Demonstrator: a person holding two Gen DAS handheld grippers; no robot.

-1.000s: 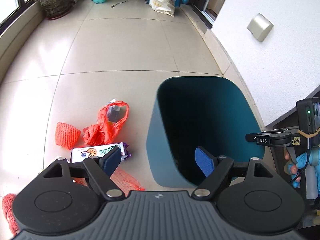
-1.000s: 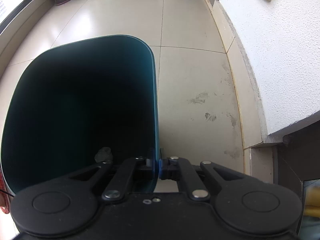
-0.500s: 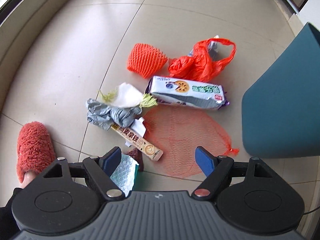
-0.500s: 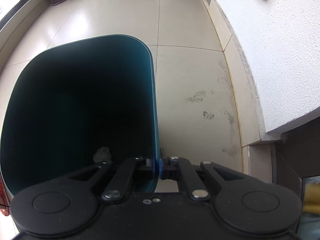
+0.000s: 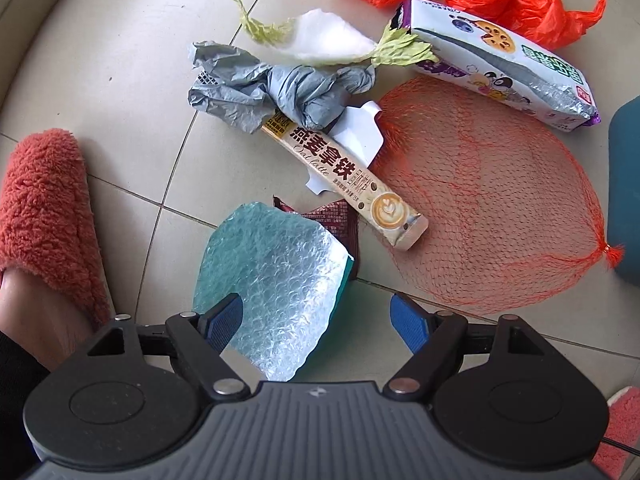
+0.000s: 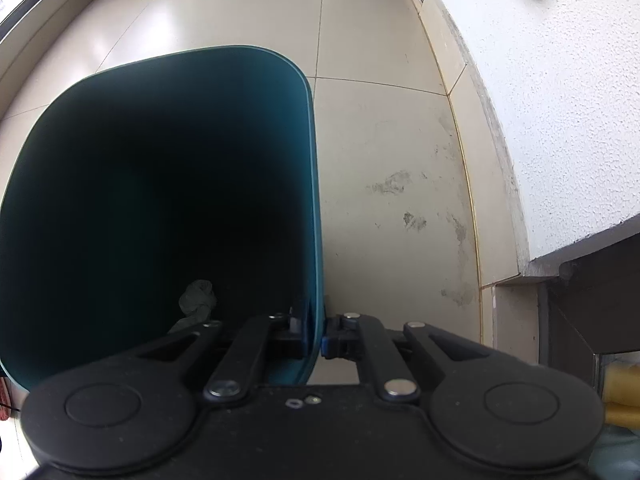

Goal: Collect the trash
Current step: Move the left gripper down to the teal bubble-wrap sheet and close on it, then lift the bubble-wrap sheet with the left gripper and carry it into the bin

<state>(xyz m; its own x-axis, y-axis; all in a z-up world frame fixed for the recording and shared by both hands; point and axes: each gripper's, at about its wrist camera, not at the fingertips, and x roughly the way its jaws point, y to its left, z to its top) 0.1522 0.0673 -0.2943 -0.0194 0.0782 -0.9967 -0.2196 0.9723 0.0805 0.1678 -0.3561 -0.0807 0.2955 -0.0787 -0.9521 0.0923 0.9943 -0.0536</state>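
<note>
Both spread left jaws straddle the bubble wrap (image 5: 268, 280); right jaws pinch bin wall (image 6: 314, 200).

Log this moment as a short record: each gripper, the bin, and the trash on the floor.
left gripper: open, above the bubble wrap piece, holding nothing
right gripper: shut on the teal bin's side wall
bin contents: one crumpled grey wad visible; the rest is too dark
floor trash: latte sachet, grey crumpled bag, orange net, biscuit pack, red plastic bag
</note>
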